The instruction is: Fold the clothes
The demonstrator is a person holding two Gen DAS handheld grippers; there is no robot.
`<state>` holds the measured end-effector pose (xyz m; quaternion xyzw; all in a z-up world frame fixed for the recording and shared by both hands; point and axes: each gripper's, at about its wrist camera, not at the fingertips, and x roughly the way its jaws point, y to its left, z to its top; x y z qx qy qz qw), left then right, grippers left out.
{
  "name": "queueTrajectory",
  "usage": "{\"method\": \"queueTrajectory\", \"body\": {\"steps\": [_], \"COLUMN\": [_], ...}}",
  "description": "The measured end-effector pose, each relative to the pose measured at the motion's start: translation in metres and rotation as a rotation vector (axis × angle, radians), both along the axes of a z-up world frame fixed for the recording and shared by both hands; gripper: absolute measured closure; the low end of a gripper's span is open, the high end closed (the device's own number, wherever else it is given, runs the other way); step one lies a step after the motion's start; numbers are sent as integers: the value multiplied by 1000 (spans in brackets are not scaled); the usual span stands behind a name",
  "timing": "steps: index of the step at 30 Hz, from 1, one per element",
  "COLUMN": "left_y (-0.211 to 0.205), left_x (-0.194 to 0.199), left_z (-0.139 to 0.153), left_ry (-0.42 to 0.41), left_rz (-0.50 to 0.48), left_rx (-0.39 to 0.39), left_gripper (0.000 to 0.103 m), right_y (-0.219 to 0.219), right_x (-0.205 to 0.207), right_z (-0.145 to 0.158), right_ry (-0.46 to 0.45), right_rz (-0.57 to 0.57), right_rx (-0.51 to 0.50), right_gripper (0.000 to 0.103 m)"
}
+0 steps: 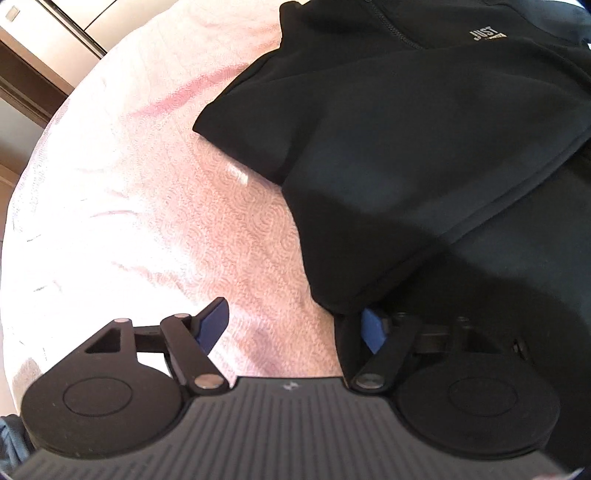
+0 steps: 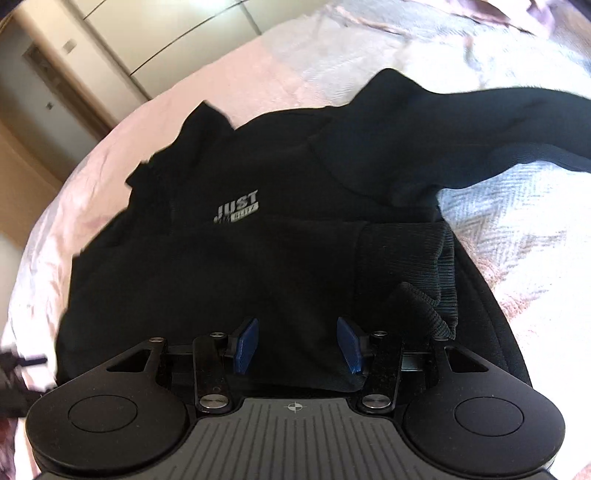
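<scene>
A black sweatshirt (image 1: 406, 147) with a grey "JUST" print (image 2: 238, 210) lies flat on a pink bedspread (image 1: 147, 184). One sleeve is folded across its body, and the ribbed cuff (image 2: 406, 254) rests near the right side. The other sleeve (image 2: 498, 114) stretches out to the far right. My left gripper (image 1: 293, 326) stands open at the sweatshirt's lower left edge. Its left pad is over the bedspread and its right pad (image 1: 375, 330) is tucked under the hem, not pressing. My right gripper (image 2: 298, 345) is open just above the lower body of the sweatshirt, with only flat black fabric between its pads.
The bedspread (image 2: 517, 258) spreads out to both sides of the garment. Pale wardrobe doors (image 2: 166, 40) and a door (image 2: 48, 107) stand beyond the bed's far left edge. Crumpled cloth (image 2: 498, 14) lies at the far right corner.
</scene>
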<state>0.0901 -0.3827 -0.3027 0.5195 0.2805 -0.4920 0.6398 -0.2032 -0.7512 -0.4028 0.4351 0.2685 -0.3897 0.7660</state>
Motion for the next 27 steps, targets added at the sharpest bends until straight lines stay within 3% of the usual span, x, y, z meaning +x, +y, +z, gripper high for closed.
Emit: {"method": "queueTrajectory", "body": {"steps": [6,12,14,19,24,27], "left_y": [3,1,-3,-17,-25,-24], "left_x": [-9,-36,-51,-89,-127,-143], "left_z": [20,40,43,56,59,58], "left_ry": [-47,-84,-96,-91,-71,-57], "left_rz": [-43,-92,-118,-141,-196,-227], "left_rx": [32,39,21,-74,-87,-98], "left_gripper": [30,31,31,26,25,25], "right_y": [-17,-55,-70,-109,-127,-126], "right_x": [-66,-188,-218,-247,-250,-243], "right_z": [37,38,34,18,-9,-15], "right_ry": [-49,15,91,289,450,502], "right_rz": [-228,-613,-701,-710,-746,-738], "right_rx": [-111,-178,-199,-273,-277,-302], "right_gripper": [52,52,52,52,51,43]}}
